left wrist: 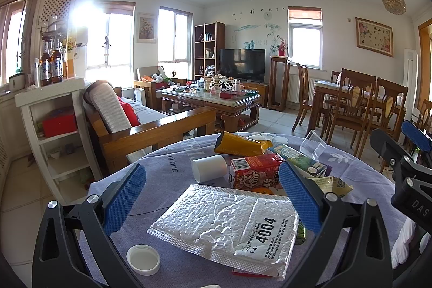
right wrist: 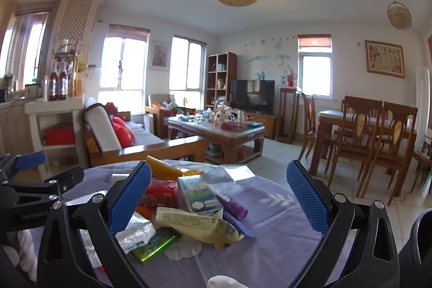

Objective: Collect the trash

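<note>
Trash lies on a round table with a purple cloth (left wrist: 167, 207). In the left wrist view: a silver bubble mailer (left wrist: 224, 228), a white lid (left wrist: 143, 259), a white cup on its side (left wrist: 209, 168), a red drink carton (left wrist: 256, 174), an orange packet (left wrist: 240, 145). My left gripper (left wrist: 213, 196) is open above the mailer, empty. In the right wrist view: a yellow wrapper (right wrist: 197, 227), a green-white carton (right wrist: 199, 196), a green gum pack (right wrist: 156, 246), a purple tube (right wrist: 233, 205). My right gripper (right wrist: 218, 203) is open above this pile, empty.
A clear plastic box (left wrist: 314, 146) sits at the table's far side. Beyond the table stand a wooden sofa (left wrist: 151, 128), a cluttered coffee table (left wrist: 213, 101), a white shelf (left wrist: 51, 126) at left, and dining chairs (left wrist: 359, 109) at right. The right gripper shows at the left view's right edge (left wrist: 405, 166).
</note>
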### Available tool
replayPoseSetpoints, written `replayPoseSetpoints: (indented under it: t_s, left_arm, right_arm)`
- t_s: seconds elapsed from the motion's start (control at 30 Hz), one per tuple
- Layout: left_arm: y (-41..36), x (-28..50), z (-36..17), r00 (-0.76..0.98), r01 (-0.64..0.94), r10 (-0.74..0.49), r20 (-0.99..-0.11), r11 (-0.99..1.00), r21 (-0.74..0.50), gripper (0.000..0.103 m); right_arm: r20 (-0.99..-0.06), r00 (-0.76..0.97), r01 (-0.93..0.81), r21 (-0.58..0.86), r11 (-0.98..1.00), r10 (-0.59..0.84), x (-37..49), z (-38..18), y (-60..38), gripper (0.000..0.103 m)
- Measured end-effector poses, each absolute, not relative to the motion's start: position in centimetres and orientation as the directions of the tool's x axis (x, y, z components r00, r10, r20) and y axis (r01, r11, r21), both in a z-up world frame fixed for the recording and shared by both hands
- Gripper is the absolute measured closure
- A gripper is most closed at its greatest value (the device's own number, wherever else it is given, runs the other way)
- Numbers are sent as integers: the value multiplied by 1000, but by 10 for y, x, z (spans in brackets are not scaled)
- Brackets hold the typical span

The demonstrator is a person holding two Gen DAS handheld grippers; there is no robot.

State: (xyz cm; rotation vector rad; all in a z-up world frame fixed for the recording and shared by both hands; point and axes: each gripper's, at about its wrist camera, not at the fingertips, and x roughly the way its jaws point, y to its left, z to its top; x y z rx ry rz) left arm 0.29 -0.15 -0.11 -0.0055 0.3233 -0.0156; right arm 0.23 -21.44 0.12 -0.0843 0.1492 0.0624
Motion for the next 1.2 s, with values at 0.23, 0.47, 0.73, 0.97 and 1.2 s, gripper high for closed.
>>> replayPoseSetpoints:
  t_s: [0.23, 0.47, 0.73, 0.97, 1.2]
  left_arm:
    - [1, 7, -3, 940, 20, -29, -340, 999, -30, 5]
    - [46, 32, -25, 834, 106, -285, -472, 923, -369, 5]
    - [57, 22, -19, 731, 264, -362, -578, 932, -249, 5]
    - [7, -2, -31, 792, 466, -177, -584, 793, 392, 5]
    - [-1, 20, -45, 746, 595, -210, -632, 636, 491, 5]
  right_arm:
    - [-160, 986, -62, -66, 996, 51, 4, 2, -217, 4]
    - [-304, 926, -146, 258, 955, 224, 32, -8, -269, 4]
    - [-511, 748, -274, 345, 898, 424, 49, -22, -301, 4]
    - [-583, 733, -448, -26, 894, 351, 42, -16, -257, 5]
    - [-658, 699, -557, -257, 790, 280, 61, -40, -207, 26]
